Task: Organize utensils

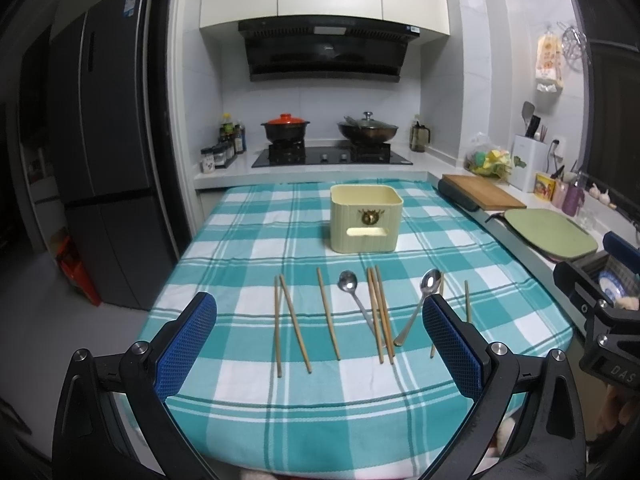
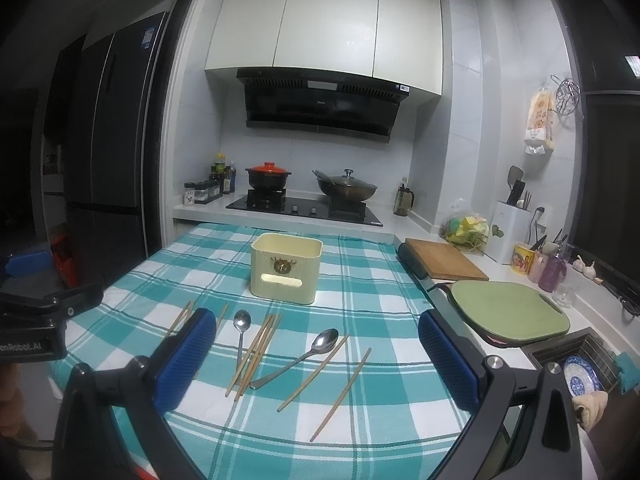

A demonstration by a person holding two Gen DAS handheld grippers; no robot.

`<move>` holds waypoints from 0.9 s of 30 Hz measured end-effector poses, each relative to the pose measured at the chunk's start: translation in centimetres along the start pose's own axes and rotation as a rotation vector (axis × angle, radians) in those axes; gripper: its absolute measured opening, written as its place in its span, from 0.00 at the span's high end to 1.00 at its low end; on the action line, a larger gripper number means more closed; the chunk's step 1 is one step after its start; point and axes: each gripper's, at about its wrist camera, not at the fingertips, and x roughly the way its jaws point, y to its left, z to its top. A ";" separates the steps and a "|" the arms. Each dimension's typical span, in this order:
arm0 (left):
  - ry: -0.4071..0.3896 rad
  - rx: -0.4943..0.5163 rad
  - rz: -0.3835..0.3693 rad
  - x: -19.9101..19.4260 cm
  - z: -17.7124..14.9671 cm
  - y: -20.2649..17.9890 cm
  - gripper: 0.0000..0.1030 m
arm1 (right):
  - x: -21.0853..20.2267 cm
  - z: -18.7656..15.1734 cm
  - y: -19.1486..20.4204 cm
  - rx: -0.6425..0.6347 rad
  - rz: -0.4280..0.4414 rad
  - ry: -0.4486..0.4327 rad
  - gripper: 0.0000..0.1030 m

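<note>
Two spoons and a bunch of wooden chopsticks lie flat on the checked cloth (image 1: 248, 396), in the lower middle of both views. The cream box (image 1: 365, 220) stands upright behind them, near the middle of the frame, with its top open. Nothing is in it yet that you can see, so the sorting looks like it has not begun.

Your left gripper (image 1: 320, 340) is wide open and holds nothing. It hangs above the near edge of the cloth. Your right gripper (image 2: 316, 356) is wide open too, and also holds nothing.

The chopsticks are probably light, stiff and very thin. They lie flat, so they may be hard to pinch and could roll away. Try to grab one near its middle, so it does not tip. Three chopsticks (image 1: 380, 316) lie touching each other in the middle, with the left spoon (image 1: 359, 304) handle running under or beside them; you cannot tell which. Take care there, or you may drag them all at once.

The spoons look like shiny metal, so they are likely heavier and slippery. The right spoon (image 2: 298, 358) lies at a slant. Its bowl is round and smooth, so hold the handle in its flat middle part instead.

The two chopsticks (image 1: 290, 322) at the left lie apart from the rest and look easiest to start with.
</note>
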 end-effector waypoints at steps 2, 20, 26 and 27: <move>0.000 -0.002 0.003 0.0 0.1 0.1 0.01 | 0.0 0.0 0.0 0.000 0.000 0.000 0.00; -0.018 -0.003 0.007 -0.3 -0.2 -0.1 0.01 | 0.0 0.1 0.2 -0.002 -0.013 -0.017 0.00; -0.018 -0.004 0.006 -0.3 -0.2 -0.1 0.01 | 0.0 0.1 0.2 -0.003 -0.014 -0.018 0.00; -0.019 -0.003 0.007 -0.3 -0.2 -0.1 0.01 | 0.0 0.1 0.2 -0.003 -0.014 -0.017 0.00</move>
